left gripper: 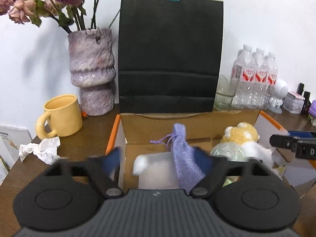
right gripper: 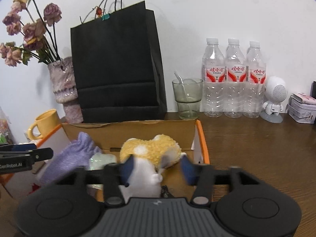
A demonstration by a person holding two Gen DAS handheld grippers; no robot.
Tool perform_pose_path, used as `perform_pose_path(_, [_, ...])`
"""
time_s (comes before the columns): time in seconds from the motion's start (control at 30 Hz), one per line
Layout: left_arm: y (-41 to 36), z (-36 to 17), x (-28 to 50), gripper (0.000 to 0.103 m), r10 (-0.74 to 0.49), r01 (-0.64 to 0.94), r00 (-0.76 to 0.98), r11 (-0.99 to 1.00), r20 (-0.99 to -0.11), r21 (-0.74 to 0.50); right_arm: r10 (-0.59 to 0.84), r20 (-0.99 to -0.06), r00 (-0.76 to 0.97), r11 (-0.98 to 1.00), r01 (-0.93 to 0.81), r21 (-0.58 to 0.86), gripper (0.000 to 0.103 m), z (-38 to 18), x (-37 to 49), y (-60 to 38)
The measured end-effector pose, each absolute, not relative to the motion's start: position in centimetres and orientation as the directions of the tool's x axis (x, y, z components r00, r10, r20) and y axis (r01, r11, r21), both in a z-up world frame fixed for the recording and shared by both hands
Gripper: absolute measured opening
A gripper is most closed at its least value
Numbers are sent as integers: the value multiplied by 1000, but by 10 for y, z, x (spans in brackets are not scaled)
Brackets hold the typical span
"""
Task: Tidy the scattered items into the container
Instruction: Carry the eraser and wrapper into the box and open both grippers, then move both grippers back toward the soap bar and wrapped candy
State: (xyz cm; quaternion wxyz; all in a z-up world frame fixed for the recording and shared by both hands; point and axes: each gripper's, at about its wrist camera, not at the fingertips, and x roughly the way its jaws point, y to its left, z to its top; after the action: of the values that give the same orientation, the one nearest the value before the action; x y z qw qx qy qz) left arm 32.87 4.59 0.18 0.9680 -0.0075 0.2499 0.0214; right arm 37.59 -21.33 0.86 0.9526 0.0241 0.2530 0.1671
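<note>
An open cardboard box [left gripper: 116,130] with orange edges lies in front of me. In the left wrist view my left gripper [left gripper: 160,161] hangs open over it. A lilac drawstring pouch [left gripper: 183,154] stands slanted between the fingers, close to the right pad. A yellow-and-white plush toy [left gripper: 241,136] sits in the box's right part. In the right wrist view my right gripper [right gripper: 158,168] is open around that plush toy [right gripper: 150,150], over the box [right gripper: 201,138]. The pouch [right gripper: 69,158] shows to its left. A crumpled white paper [left gripper: 43,148] lies on the table left of the box.
A tall black paper bag [left gripper: 169,59] stands right behind the box, a purple vase [left gripper: 92,69] with dried roses and a yellow mug [left gripper: 61,114] to its left. On the right stand a glass [right gripper: 187,98], three water bottles [right gripper: 233,79], a white figurine [right gripper: 274,96] and a tin [right gripper: 302,110].
</note>
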Motion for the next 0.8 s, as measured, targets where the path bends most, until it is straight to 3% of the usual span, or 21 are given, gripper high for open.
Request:
perform_pose_path(0.03, [44, 4, 327, 95, 38, -42, 879, 999, -476, 1, 334, -469, 818, 942, -312, 126, 86, 10, 374, -212])
perform_pose_path(0.1, [40, 7, 324, 103, 38, -37, 883, 999, -467, 11, 342, -458, 820, 938, -325, 118, 91, 15, 369, -209])
perform_pose_path(0.53, [30, 16, 304, 103, 44, -45, 885, 999, -464, 9, 329, -466, 821, 942, -324, 93, 92, 27, 351, -203])
perform_pose_path(0.8, [25, 24, 246, 102, -40, 37, 901, 999, -431, -16, 343, -447, 826, 933, -354, 63, 92, 33, 296, -222])
